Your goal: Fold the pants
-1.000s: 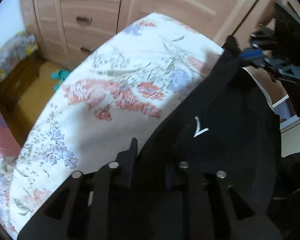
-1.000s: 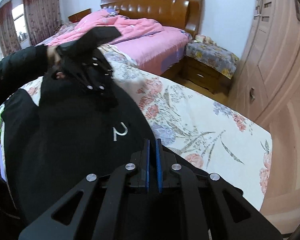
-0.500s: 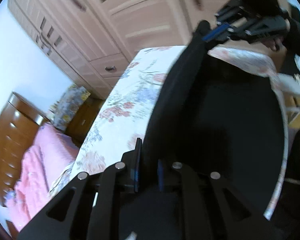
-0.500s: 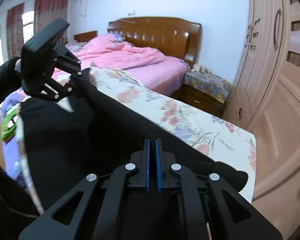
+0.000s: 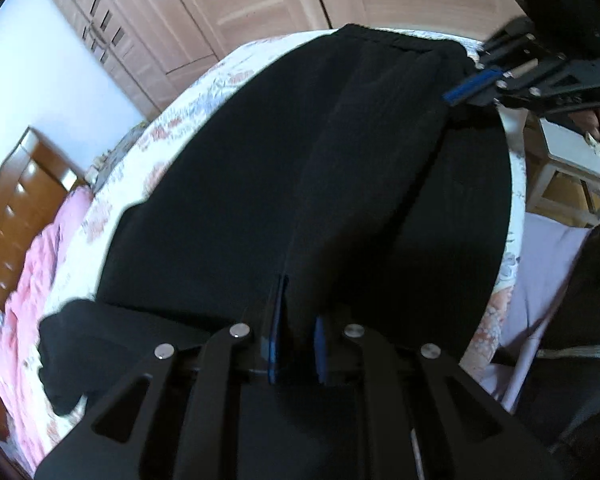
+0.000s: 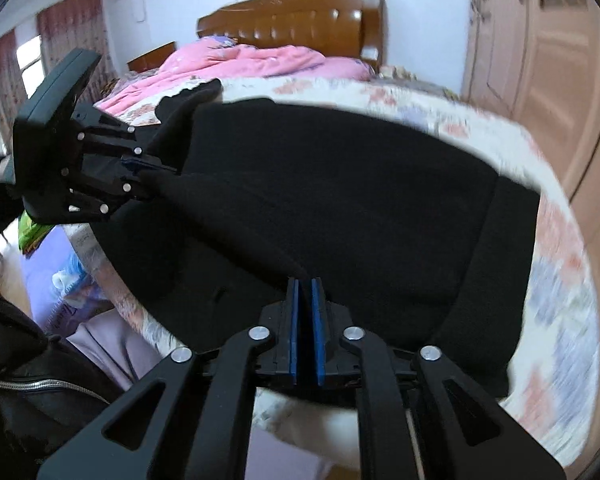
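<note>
Hand-held gripper (image 6: 305, 292) pads pinching black pants (image 6: 340, 200), floral bedspread (image 6: 560, 280) blurred

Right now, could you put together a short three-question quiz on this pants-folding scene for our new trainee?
1. True or false: the black pants lie on a bare wooden floor.
2. What does the right gripper clamp? A) pink quilt B) black pants C) nothing
3. Fill in: the left gripper is shut on the ____.

Key: 1 false, they lie on the floral bedspread; 2 B; 3 black pants.
</note>
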The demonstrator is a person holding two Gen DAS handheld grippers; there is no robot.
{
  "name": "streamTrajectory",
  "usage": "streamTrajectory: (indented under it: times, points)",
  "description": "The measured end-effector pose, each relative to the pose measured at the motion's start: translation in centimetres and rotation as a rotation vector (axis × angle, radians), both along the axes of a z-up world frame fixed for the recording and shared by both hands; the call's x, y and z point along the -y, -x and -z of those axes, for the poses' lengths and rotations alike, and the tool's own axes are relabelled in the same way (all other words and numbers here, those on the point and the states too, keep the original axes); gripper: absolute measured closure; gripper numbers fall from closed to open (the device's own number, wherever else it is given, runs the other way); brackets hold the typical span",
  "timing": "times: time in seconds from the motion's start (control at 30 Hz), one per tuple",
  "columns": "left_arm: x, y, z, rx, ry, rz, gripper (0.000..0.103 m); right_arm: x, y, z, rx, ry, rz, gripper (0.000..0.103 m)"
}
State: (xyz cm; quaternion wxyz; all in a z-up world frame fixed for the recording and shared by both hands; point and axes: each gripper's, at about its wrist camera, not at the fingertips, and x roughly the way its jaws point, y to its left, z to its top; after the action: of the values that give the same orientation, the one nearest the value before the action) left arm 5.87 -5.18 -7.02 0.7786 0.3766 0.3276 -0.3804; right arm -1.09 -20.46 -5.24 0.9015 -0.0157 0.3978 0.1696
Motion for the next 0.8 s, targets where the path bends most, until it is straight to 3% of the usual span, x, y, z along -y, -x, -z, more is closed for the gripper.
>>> streamTrajectory:
  times: [0.1, 0.17, 0.2, 0.23, 0.4, 0.5, 0.6, 0.77, 0.8]
  points:
    - [-0.5, -0.6, -0.4, -0.021, 0.073, -0.048, 0.086, 1.4, 1.5, -0.1, -0.026, -0.117, 0.059, 0.078]
    - [-1.0, -1.0, -0.7, -0.035, 0.121, -0.073, 0.075, 2.6, 2.6, -0.6, -0.029, -0.183, 0.116, 0.047]
    - [-1.2, -0.8, -0.8, -0.036, 0.14, -0.083, 0.071, 3.4, 3.3, -0.8, -0.014, -0.218, 0.152, 0.023]
    - [-1.4, -0.9, -0.8, -0.034, 0.164, -0.098, 0.065, 4.0, 4.2, -1.1, 0.009, -0.257, 0.178, 0.021]
    - [-1.4, -0.9, -1.1, -0.015, 0.234, -0.143, 0.065, 4.8, 4.1, -0.9, -0.035, -0.413, 0.205, 0.022]
    - [-1.2, -0.7, -2.0, -0.03, 0.267, -0.142, 0.083, 4.6, 2.5, -0.2, -0.107, -0.489, 0.226, 0.025]
    - [-1.3, -0.5, -3.2, -0.013, 0.301, -0.138, 0.088, 4.9, 1.3, 0.6, -0.163, -0.494, 0.293, 0.026]
    - [-1.7, 0.3, -4.6, 0.014, 0.335, -0.131, 0.09, 6.2, -0.3, 1.0, -0.172, -0.581, 0.393, 0.036]
    - [-1.6, 0.4, -4.7, 0.022, 0.333, -0.131, 0.09, 6.3, -0.4, 1.1, -0.167, -0.581, 0.415, 0.048]
